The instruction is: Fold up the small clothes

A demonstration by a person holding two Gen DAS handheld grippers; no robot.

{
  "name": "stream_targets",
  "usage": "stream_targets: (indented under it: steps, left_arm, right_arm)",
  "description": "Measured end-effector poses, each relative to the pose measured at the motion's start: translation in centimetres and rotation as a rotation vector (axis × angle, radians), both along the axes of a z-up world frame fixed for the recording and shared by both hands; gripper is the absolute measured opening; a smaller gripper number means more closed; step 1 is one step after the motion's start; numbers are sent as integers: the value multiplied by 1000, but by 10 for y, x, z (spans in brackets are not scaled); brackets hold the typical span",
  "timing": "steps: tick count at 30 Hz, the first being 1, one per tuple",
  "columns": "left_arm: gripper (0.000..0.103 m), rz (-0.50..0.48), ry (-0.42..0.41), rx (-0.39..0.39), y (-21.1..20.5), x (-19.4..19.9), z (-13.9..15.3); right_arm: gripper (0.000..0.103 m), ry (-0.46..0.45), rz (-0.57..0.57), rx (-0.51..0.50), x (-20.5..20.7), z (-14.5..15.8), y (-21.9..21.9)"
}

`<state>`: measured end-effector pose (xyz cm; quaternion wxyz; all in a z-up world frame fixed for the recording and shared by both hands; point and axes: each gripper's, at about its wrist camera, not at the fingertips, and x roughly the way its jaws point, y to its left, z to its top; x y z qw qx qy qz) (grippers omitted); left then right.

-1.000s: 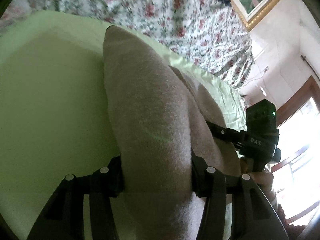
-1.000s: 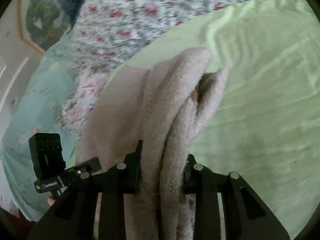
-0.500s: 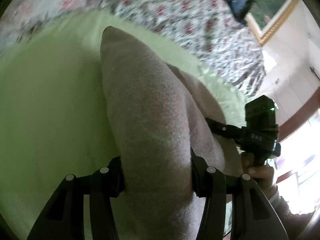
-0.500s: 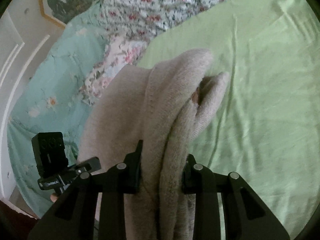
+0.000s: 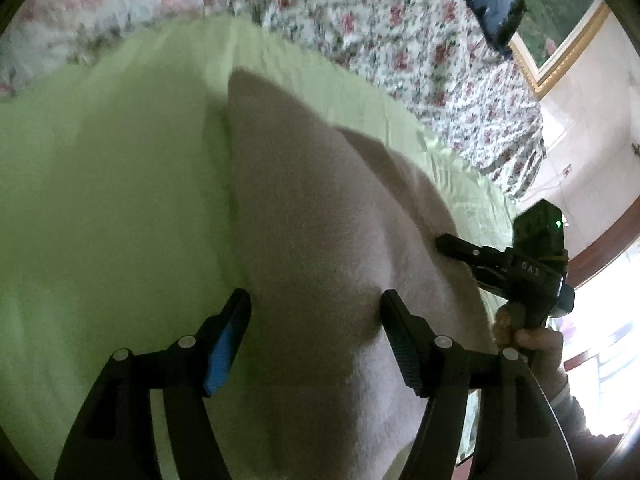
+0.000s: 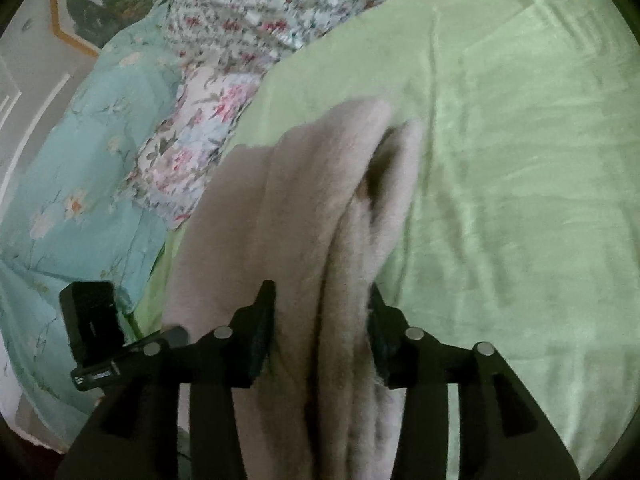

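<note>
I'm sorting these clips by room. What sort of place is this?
Most likely a bedroom: a bed with a green sheet, a floral quilt and a framed picture on the wall.

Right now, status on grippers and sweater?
Left gripper just opened, loose around sweater. Right gripper just opened further, grip unclear. Sweater over green sheet. Nothing blocking.

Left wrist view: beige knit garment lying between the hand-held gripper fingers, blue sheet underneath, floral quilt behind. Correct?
Not quite: the sheet under the beige knit garment is light green, not blue, as the left wrist view shows. The rest stands: the garment lies between the left hand-held gripper fingers, and the floral quilt is behind.
</note>
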<state>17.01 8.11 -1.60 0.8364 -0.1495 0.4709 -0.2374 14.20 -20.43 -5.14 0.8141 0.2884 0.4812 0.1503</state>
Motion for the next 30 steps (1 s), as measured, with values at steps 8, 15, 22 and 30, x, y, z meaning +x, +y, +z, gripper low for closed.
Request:
stream_targets:
  steps: [8, 15, 22, 30]
  left_arm:
    - [63, -27, -144, -18, -13, 5, 53]
    - [49, -111, -117, -9, -49, 15, 44]
    - [49, -114, -59, -18, -52, 17, 16]
    - [48, -99, -89, -32, -39, 1, 35]
  right_arm:
    - [45, -74, -86, -15, 30, 29, -16]
    - [8, -95, 3, -101, 65, 39, 12]
    - [8, 6, -40, -183, 68, 9, -1]
    - [13, -44, -97, -132, 34, 42, -5]
